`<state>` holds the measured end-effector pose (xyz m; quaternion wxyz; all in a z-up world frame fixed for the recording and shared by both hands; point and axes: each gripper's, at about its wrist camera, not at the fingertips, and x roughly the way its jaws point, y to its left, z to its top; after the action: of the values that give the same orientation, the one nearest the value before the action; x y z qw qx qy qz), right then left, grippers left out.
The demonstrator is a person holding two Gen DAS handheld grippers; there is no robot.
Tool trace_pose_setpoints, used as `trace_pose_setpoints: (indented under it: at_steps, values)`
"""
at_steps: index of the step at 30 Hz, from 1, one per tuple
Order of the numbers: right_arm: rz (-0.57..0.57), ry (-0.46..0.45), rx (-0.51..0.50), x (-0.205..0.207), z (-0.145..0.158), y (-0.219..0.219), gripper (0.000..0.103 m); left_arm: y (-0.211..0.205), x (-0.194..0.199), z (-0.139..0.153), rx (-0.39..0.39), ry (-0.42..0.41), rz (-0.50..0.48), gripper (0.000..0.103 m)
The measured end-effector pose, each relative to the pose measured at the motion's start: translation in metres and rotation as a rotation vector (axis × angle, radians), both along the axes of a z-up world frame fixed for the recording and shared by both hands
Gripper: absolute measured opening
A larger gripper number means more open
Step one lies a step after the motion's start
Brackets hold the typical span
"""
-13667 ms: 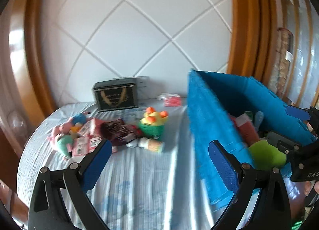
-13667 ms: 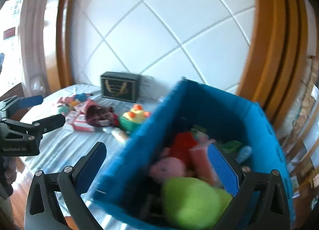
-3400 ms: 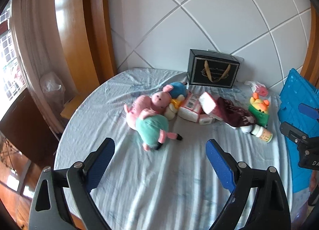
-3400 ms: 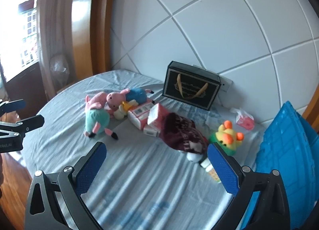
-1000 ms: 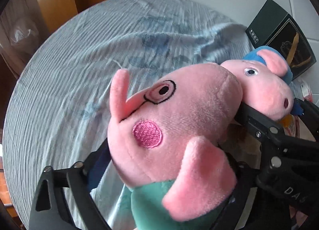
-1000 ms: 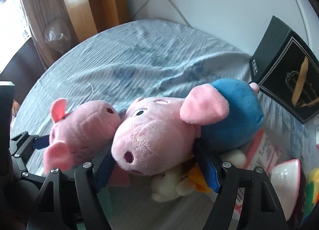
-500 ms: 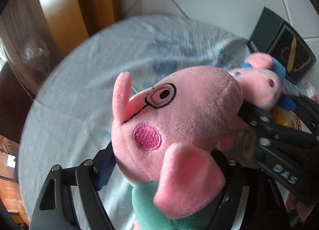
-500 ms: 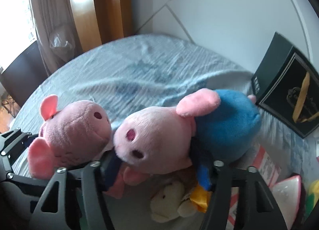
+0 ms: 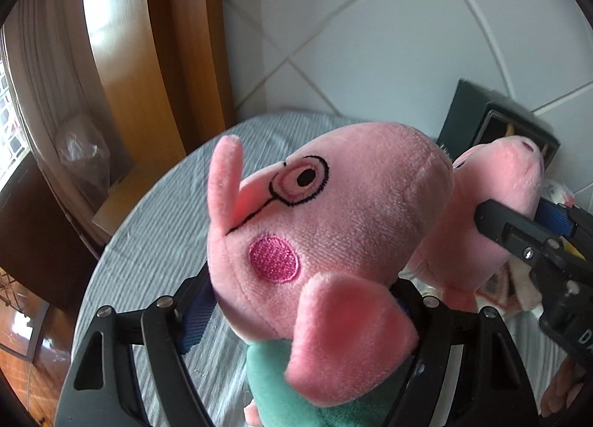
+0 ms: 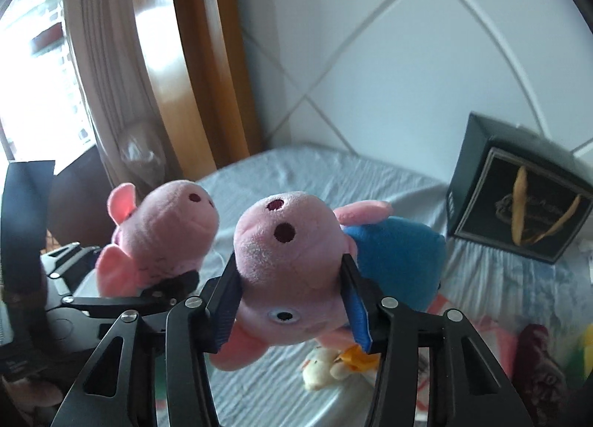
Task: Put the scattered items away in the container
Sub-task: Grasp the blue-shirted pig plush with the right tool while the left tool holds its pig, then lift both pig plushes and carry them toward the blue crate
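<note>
A pink pig plush in a green dress (image 9: 333, 223) fills the left wrist view. My left gripper (image 9: 300, 301) is shut on its head and holds it above the table. In the right wrist view my right gripper (image 10: 291, 301) has a pink pig plush in a blue top (image 10: 292, 253) by the head. Its jaws are closing, and the blue pads press into the plush. The two pigs hang side by side: the green pig (image 10: 166, 230) is left of the blue pig, and the blue pig (image 9: 500, 182) is right of the green one. The container is out of view.
The round table (image 10: 333, 175) has a pale blue striped cloth. A black gift box (image 10: 519, 204) stands at the back by the tiled wall. A small cream and yellow plush (image 10: 330, 367), pink packs (image 10: 481, 327) and a dark red pouch (image 10: 537, 360) lie below my right gripper. A wooden frame rises at the left.
Both grippers have risen and tilted up, lifting the two pigs off the cloth. The right jaws have narrowed onto the blue pig's head.
</note>
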<state>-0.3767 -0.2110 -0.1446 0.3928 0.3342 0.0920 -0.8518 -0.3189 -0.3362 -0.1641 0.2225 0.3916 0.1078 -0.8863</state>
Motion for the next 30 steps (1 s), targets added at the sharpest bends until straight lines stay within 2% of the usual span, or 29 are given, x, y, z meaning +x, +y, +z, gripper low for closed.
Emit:
trace_pose_setpoints:
  at_steps: [7, 13, 19, 25, 30]
  values:
    - [-0.035, 0.106, -0.083, 0.042, 0.067, 0.04, 0.049, 0.029, 0.038, 0.054, -0.048, 0.086, -0.017, 0.078]
    - [-0.069, 0.203, -0.136, 0.091, 0.121, 0.086, 0.049, 0.07, 0.071, 0.101, -0.078, 0.164, -0.052, 0.078]
    - [-0.11, 0.274, -0.171, 0.134, 0.158, 0.145, 0.049, 0.12, 0.097, 0.126, -0.09, 0.206, -0.088, 0.078]
    - [-0.147, 0.331, -0.189, 0.163, 0.18, 0.211, 0.045, 0.183, 0.118, 0.134, -0.078, 0.226, -0.113, 0.078]
    - [-0.176, 0.285, -0.131, 0.17, 0.161, 0.248, 0.043, 0.219, 0.128, 0.12, -0.055, 0.191, -0.158, 0.078]
